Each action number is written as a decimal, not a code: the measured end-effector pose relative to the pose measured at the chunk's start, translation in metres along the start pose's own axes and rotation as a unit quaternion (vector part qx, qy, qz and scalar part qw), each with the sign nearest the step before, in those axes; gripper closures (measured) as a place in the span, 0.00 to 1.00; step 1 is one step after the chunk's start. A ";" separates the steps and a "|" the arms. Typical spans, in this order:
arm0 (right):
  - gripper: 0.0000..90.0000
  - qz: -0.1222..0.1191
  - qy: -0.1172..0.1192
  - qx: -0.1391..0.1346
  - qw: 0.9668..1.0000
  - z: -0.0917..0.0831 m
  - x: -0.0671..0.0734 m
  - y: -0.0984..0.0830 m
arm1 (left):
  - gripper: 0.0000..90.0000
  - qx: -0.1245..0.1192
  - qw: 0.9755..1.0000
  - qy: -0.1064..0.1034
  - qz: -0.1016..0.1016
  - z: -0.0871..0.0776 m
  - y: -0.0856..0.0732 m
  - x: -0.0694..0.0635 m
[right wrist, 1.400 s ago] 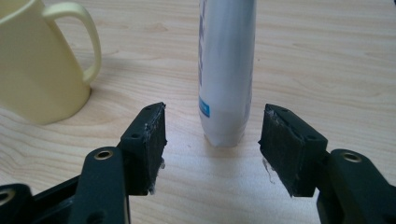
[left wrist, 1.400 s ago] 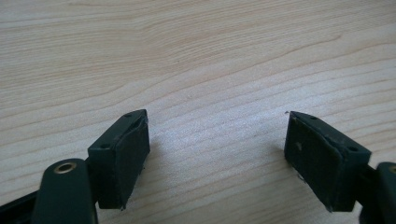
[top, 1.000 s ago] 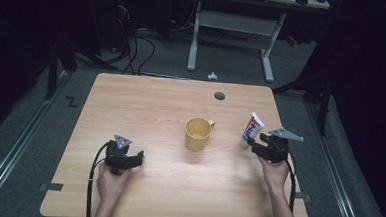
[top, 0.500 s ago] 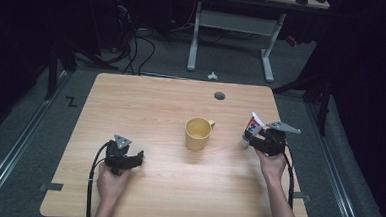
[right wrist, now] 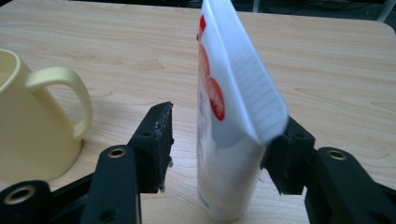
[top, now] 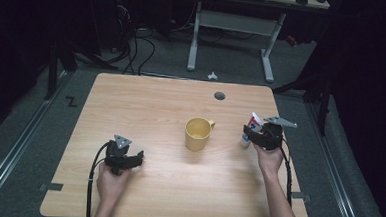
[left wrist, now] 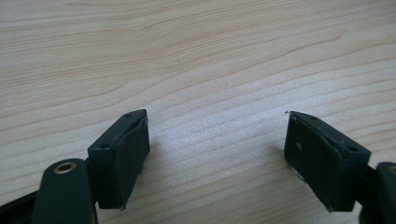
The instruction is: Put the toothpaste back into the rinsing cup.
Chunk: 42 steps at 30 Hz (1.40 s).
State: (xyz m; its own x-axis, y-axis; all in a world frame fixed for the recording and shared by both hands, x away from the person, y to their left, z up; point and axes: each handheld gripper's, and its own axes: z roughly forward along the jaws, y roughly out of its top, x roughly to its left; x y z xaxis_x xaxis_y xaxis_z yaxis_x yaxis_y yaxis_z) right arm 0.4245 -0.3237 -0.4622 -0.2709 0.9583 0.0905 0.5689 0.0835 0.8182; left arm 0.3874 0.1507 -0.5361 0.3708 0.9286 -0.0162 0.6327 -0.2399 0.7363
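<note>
- The toothpaste tube (right wrist: pixel 224 140) stands upright on its cap, dead centre of the right gripper view; in the high view it (top: pixel 250 126) sits right of middle on the table (top: pixel 151 106).
- Your right gripper (right wrist: pixel 217 154) has the tube between its jaws. They've just been closing in, but there's a clear gap at the left pad, so it isn't clamped yet. The right pad looks to be against the tube, though the crimped top hides that spot, so I can't say for sure.
- The yellow mug (top: pixel 198 134) is near the tube toward frame centre, handle pointing at it. In the right gripper view the mug (right wrist: pixel 32 126) fills the left edge.
- Your left gripper (top: pixel 133 160) is down in the lower left of the high view, well apart from the mug. Its own view shows the jaws spread wide with just bare wood between them (left wrist: pixel 217 140).
</note>
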 end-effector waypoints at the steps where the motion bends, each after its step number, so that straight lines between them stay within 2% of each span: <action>1: 0.54 -0.001 0.000 0.001 1.000 0.001 -0.001 0.000 | 0.25 0.000 1.000 0.000 0.000 0.000 0.000 0.000; 6: 0.57 0.001 -0.002 0.007 1.000 0.005 -0.002 -0.002 | 0.25 0.000 1.000 0.000 0.000 0.000 0.000 0.000; 18: 0.69 -0.017 -0.014 0.013 1.000 0.007 -0.002 -0.003 | 0.25 0.000 1.000 0.000 0.000 0.000 0.000 0.000; 23: 0.71 -0.021 -0.008 0.012 1.000 0.006 -0.002 -0.003 | 0.25 0.000 1.000 0.000 0.000 0.000 0.000 0.000; 30: 0.73 -0.031 -0.014 0.007 0.999 0.006 -0.001 -0.004 | 0.25 0.000 1.000 -0.001 -0.001 0.000 0.000 0.000; 34: 0.73 -0.025 -0.004 0.002 1.000 0.005 0.001 -0.004 | 0.25 0.000 1.000 -0.001 -0.001 0.000 0.000 0.000; 42: 0.73 -0.031 0.014 0.004 0.999 0.004 0.005 -0.003 | 0.25 -0.001 1.000 -0.001 -0.002 0.000 0.000 0.000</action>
State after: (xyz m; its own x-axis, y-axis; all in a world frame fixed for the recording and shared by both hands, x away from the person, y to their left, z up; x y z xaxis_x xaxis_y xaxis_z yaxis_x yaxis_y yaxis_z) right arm 0.4244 -0.3185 -0.4667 -0.3270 0.9434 0.0547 0.5556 0.1451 0.8187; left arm 0.3875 0.1510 -0.5361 0.3707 0.9285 -0.0207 0.6327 -0.2362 0.7375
